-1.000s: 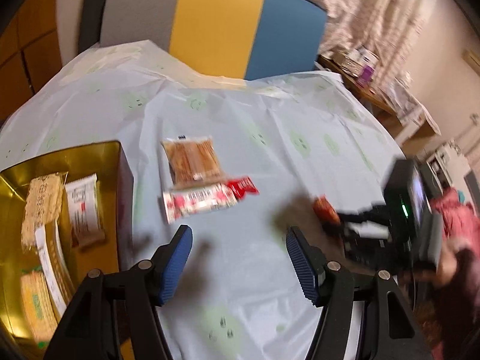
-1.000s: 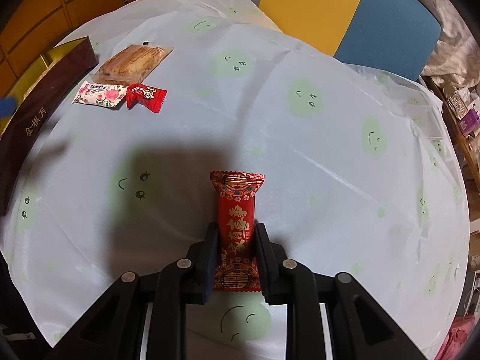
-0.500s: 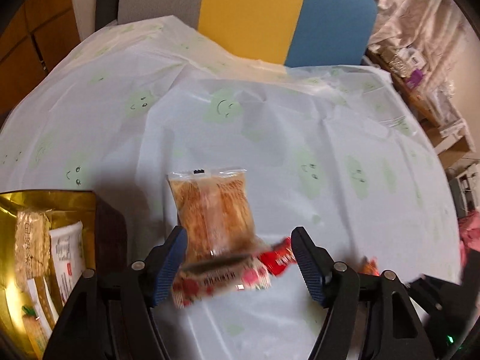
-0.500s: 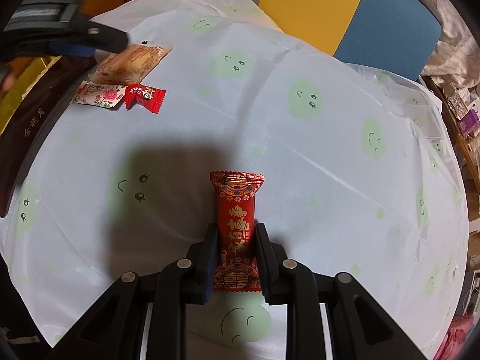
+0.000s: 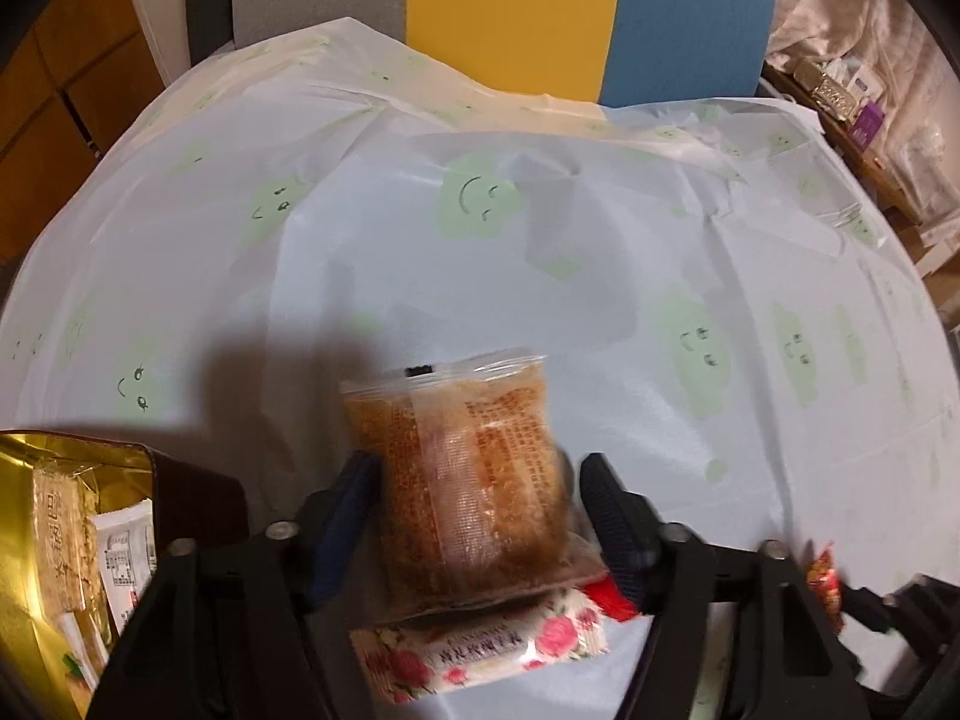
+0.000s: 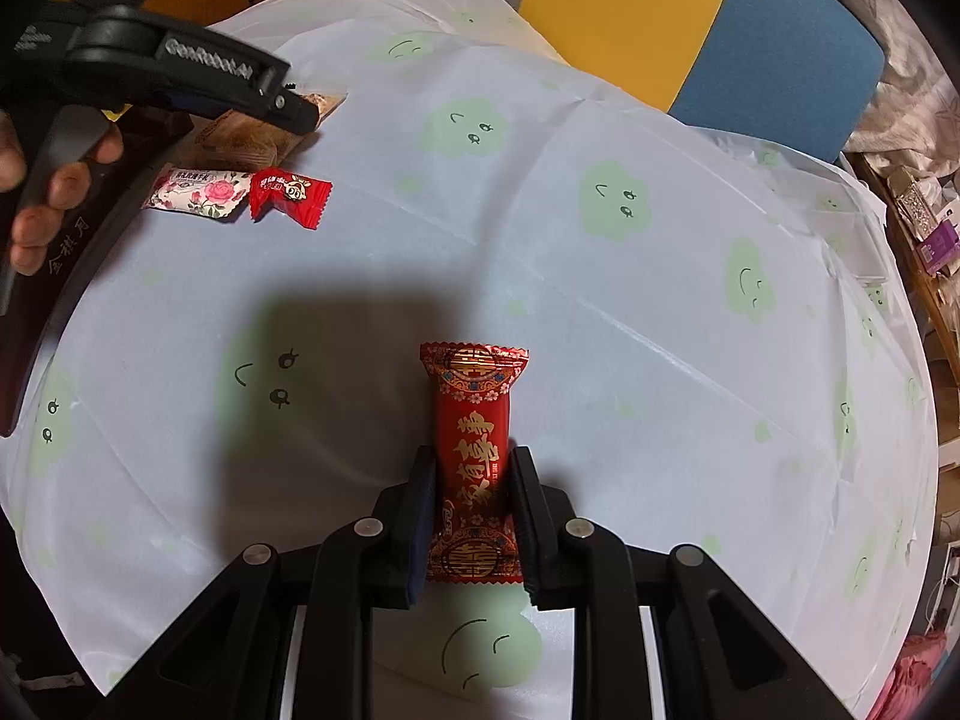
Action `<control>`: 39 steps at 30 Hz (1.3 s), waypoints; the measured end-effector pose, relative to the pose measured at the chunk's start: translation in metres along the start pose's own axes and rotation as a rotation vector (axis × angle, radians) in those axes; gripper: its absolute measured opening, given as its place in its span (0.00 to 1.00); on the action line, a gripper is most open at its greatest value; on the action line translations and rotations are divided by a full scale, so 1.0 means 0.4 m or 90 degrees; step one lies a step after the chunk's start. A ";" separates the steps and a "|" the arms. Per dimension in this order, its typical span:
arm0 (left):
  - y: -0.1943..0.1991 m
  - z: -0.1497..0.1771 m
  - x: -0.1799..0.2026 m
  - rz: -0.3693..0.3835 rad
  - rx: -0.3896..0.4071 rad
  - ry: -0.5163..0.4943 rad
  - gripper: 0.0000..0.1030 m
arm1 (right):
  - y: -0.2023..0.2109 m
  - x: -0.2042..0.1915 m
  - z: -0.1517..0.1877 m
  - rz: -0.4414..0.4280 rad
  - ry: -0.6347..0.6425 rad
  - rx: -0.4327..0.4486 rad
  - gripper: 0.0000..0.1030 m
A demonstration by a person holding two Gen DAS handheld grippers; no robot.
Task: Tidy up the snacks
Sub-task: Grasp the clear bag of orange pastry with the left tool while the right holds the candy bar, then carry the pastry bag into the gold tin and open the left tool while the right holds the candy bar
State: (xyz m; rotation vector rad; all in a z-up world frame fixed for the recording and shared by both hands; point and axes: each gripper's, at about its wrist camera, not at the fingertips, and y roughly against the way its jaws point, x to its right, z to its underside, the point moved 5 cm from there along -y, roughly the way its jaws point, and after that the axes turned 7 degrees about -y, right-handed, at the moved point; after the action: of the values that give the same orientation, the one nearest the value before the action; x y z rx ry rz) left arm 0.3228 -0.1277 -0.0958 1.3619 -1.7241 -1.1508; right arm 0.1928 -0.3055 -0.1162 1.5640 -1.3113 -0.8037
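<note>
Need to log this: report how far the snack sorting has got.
Done: several packets lie in the gold box. In hand: right tongs grip the red bar; left tongs are closing around the clear-wrapped pastry. Left: rose-print packet and red candy on the table.

The left gripper [image 5: 474, 504] points steeply down, its fingers closing around a clear packet [image 5: 465, 480] without pressing yet. The right gripper [image 6: 471, 516], also angled steeply down, clamps a red bar [image 6: 474, 456].
</note>
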 end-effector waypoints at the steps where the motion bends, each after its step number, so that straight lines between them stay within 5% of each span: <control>1: 0.001 0.002 0.001 0.000 0.008 -0.003 0.59 | 0.000 0.000 0.000 0.000 0.001 0.000 0.23; 8: 0.046 0.045 0.021 -0.011 0.077 -0.034 0.58 | 0.000 -0.004 0.000 0.003 0.005 0.003 0.23; 19: 0.217 0.152 0.068 0.070 0.172 -0.032 0.58 | 0.006 0.015 -0.002 -0.012 -0.012 0.005 0.23; 31: 0.232 0.357 0.106 0.113 0.136 -0.031 0.58 | 0.008 0.067 -0.020 -0.046 -0.078 0.003 0.35; 39: 0.209 0.426 0.130 0.100 0.131 -0.060 0.58 | 0.003 0.056 -0.013 -0.030 -0.060 0.013 0.25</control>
State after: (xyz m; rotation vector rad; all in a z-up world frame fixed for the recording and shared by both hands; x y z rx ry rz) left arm 0.1261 -0.1309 -0.0898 1.2797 -2.0251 -0.9866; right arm 0.2019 -0.3259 -0.1117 1.5946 -1.3577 -0.9060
